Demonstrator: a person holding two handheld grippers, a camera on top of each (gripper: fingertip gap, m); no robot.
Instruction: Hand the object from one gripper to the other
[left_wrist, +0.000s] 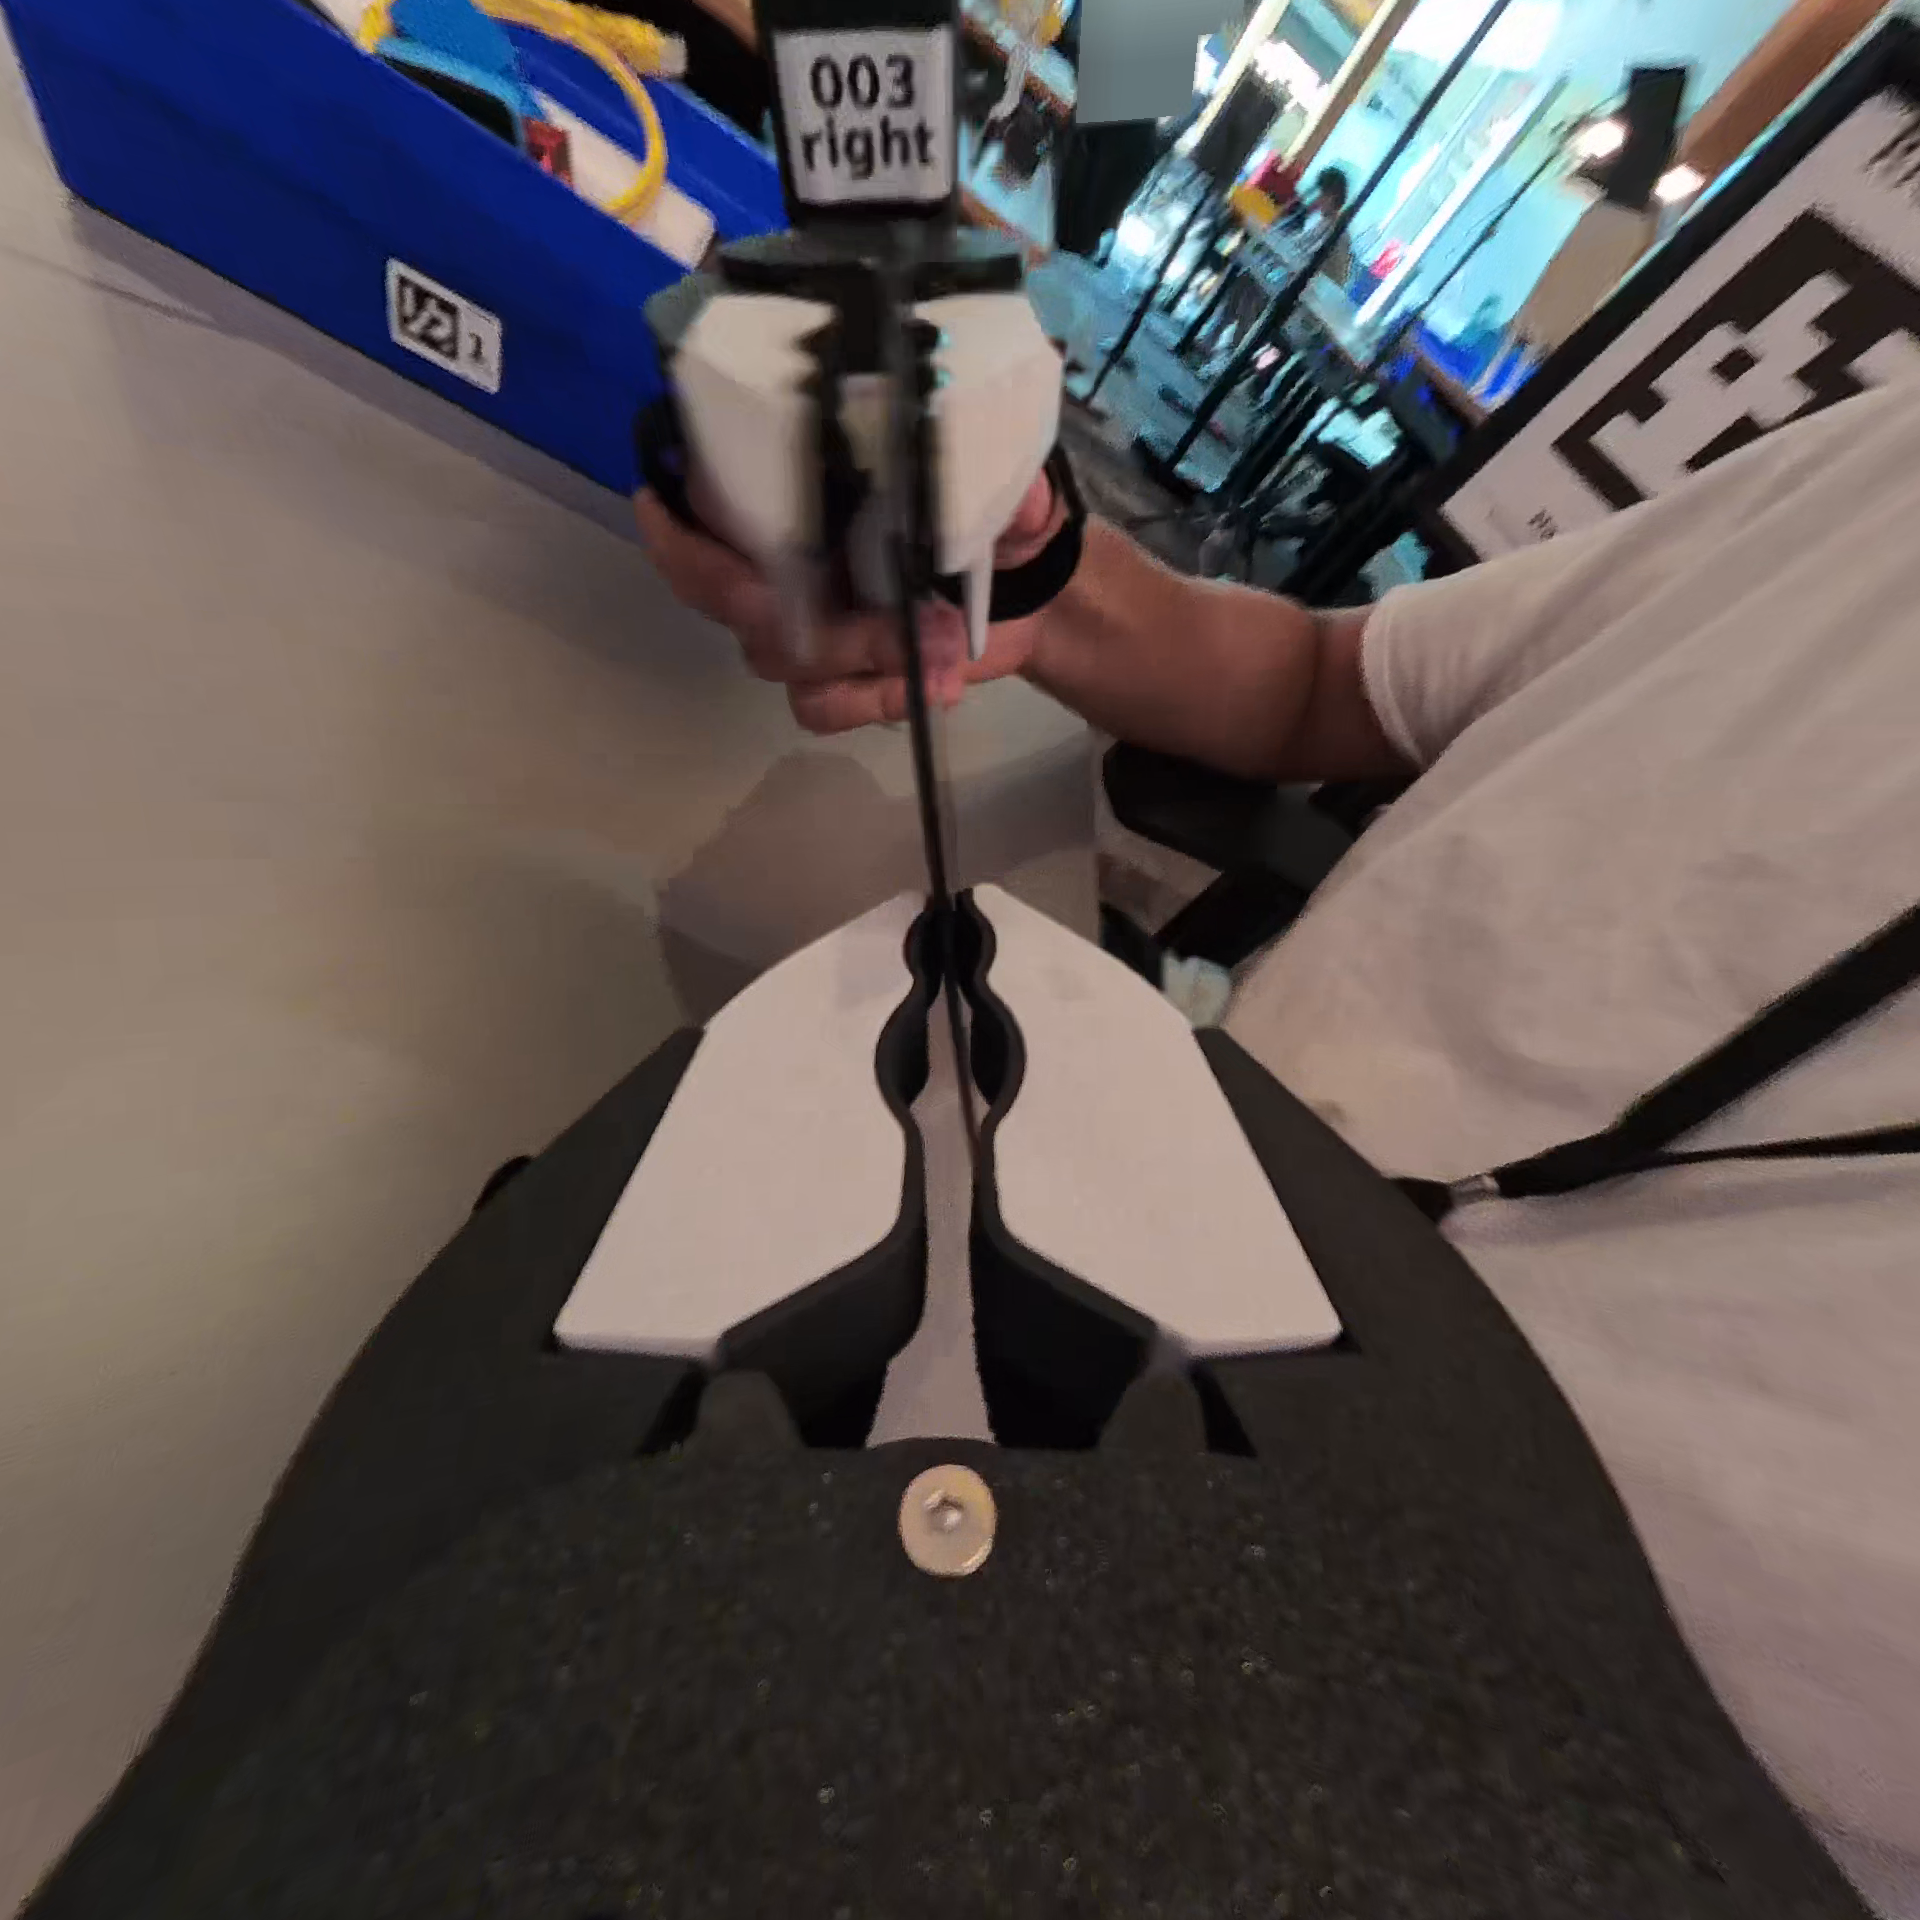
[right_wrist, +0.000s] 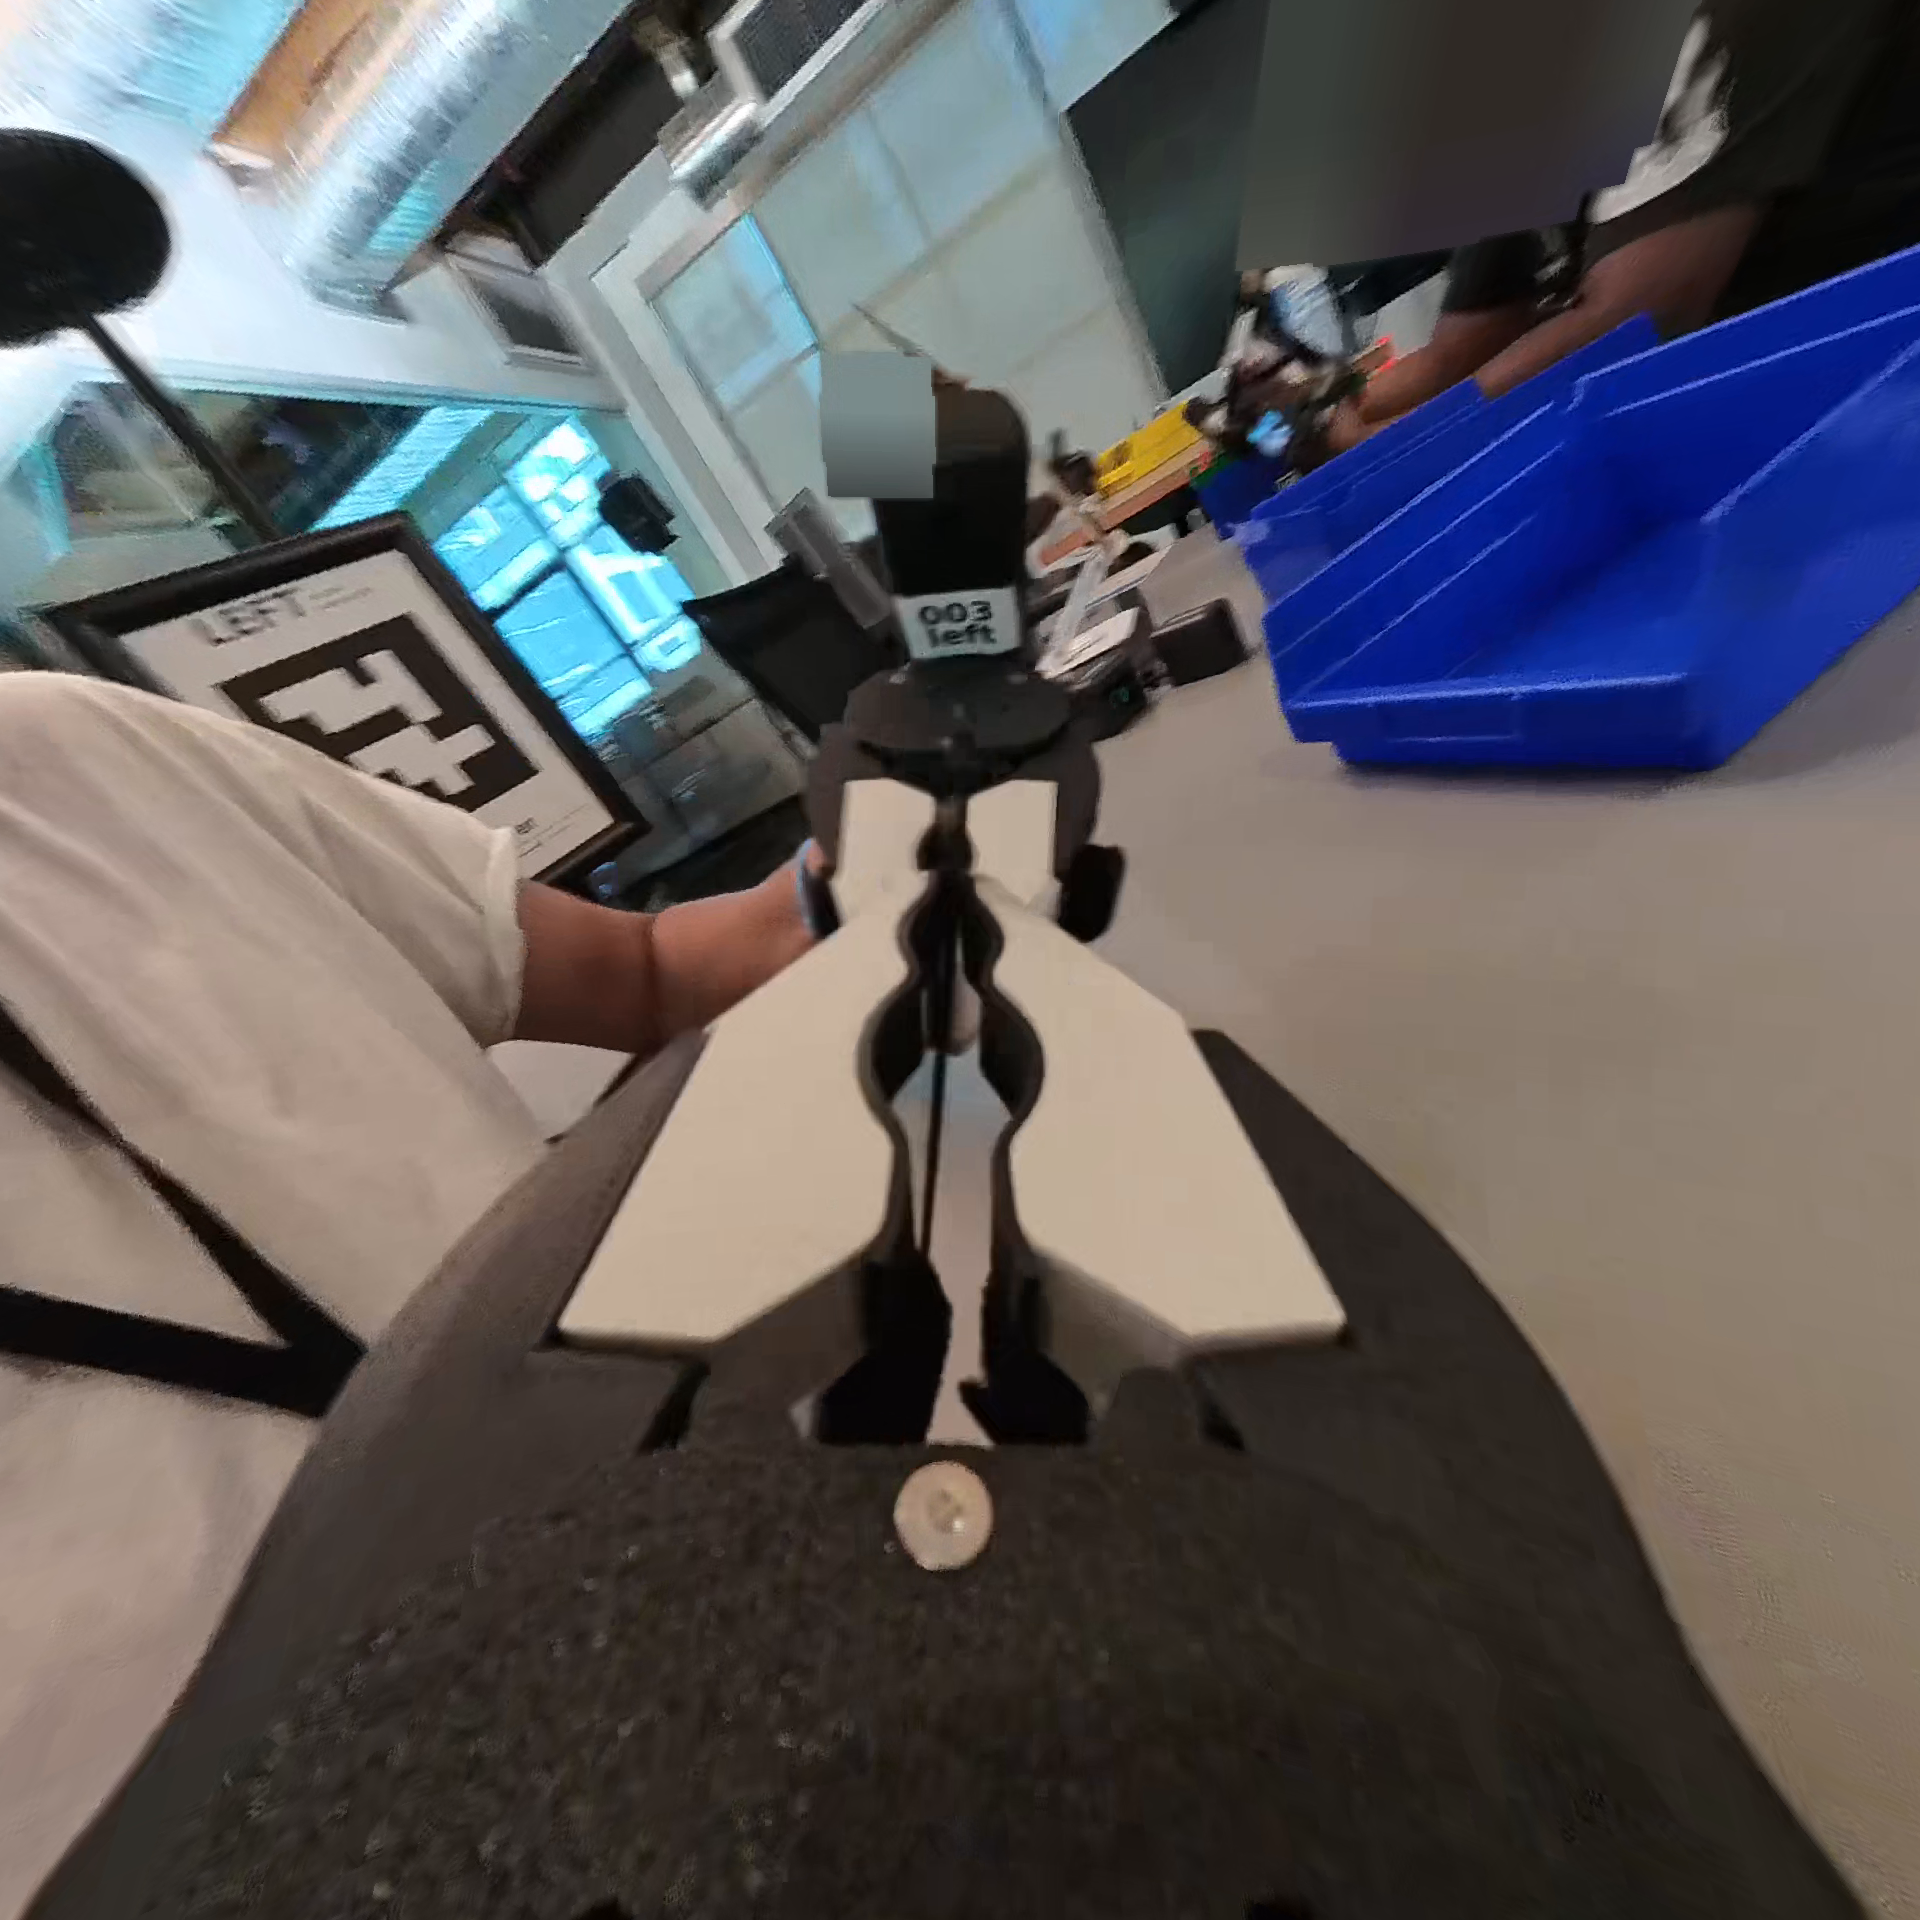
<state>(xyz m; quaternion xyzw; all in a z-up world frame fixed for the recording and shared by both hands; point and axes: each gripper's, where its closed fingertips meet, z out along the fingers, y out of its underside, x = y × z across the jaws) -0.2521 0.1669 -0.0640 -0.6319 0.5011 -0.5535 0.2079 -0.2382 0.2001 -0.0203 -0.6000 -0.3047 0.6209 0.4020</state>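
A thin black strip (left_wrist: 928, 769) runs between the two grippers, which face each other tip to tip above the table. My left gripper (left_wrist: 948, 925) is shut on one end, and the strip carries on back between its fingers. My right gripper (right_wrist: 951, 909) shows in the left wrist view (left_wrist: 888, 634), held by a hand. Its jaws stand a narrow gap apart with the strip (right_wrist: 932, 1132) between them, and I see no firm pinch. The left gripper also shows in the right wrist view (right_wrist: 951, 831), just beyond the right fingertips.
A blue bin (left_wrist: 312, 197) with yellow cable and other items sits on the grey table (left_wrist: 260, 727). Empty blue bins (right_wrist: 1621, 582) sit at the right. The person's white shirt (left_wrist: 1662, 935) is close by. A framed marker board (right_wrist: 384, 686) stands behind, and another person (right_wrist: 1621, 249) is at the far side. The gap from one gripper's tips to the other's is roughly 5 cm.
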